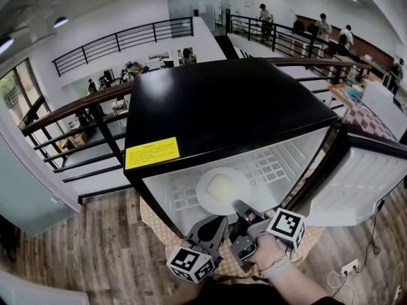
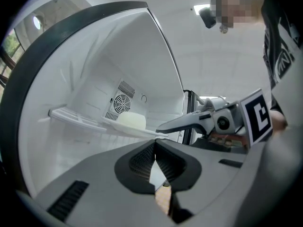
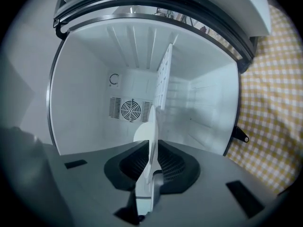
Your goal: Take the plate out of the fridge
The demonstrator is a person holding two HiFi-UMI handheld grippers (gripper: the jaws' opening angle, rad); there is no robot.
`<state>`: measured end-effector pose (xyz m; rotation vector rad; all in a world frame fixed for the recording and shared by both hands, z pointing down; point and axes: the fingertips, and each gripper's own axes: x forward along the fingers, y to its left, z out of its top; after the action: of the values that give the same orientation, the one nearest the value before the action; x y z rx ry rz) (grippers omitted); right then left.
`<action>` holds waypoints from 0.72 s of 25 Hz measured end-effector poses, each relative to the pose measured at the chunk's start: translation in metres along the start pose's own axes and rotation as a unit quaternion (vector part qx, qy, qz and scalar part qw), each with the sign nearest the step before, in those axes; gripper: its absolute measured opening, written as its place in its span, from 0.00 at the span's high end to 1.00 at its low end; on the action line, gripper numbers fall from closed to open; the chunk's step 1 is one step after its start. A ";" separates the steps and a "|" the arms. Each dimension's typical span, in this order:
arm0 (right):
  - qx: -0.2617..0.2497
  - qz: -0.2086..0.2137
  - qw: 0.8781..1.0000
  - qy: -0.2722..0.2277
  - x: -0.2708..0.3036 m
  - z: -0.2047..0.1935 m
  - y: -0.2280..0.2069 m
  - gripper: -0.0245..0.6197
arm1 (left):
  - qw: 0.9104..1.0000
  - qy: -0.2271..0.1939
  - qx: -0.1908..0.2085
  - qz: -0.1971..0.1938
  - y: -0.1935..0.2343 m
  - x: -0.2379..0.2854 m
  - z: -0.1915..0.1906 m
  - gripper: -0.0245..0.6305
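Observation:
A black mini fridge (image 1: 222, 100) stands with its door (image 1: 362, 183) swung open to the right. On its white wire shelf (image 1: 267, 167) lies a white plate (image 1: 205, 199) carrying a pale lump of food (image 1: 220, 185). My right gripper (image 1: 238, 206) is shut on the plate's near rim. In the right gripper view the plate (image 3: 152, 126) shows edge-on, clamped between the jaws of the right gripper (image 3: 151, 161). My left gripper (image 1: 220, 219) hovers just left of it at the fridge mouth, shut and holding nothing. The left gripper view shows the plate (image 2: 124, 127) with the right gripper (image 2: 163, 126) on its rim.
The fridge sits on a yellow checked cloth (image 3: 274, 103). A fan vent (image 3: 130, 110) marks its back wall. A wooden floor (image 1: 95, 246) and a railing (image 1: 70, 116) lie to the left. A wall socket and cable (image 1: 350, 269) are at lower right. People stand far off (image 1: 324, 27).

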<state>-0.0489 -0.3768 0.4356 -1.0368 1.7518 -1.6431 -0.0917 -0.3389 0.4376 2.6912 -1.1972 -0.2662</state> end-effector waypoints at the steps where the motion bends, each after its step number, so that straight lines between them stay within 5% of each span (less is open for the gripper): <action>1: -0.004 0.000 1.000 -0.002 0.001 0.003 -0.001 0.89 | 1.000 -0.001 0.001 0.000 0.000 0.000 0.001 0.95; 18: -0.003 0.010 1.000 -0.013 -0.004 0.004 -0.004 0.89 | 1.000 -0.002 0.005 -0.002 0.002 -0.003 0.004 0.95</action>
<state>-0.0430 -0.3758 0.4388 -1.0357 1.7463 -1.6049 -0.0962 -0.3381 0.4348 2.7023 -1.1974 -0.2673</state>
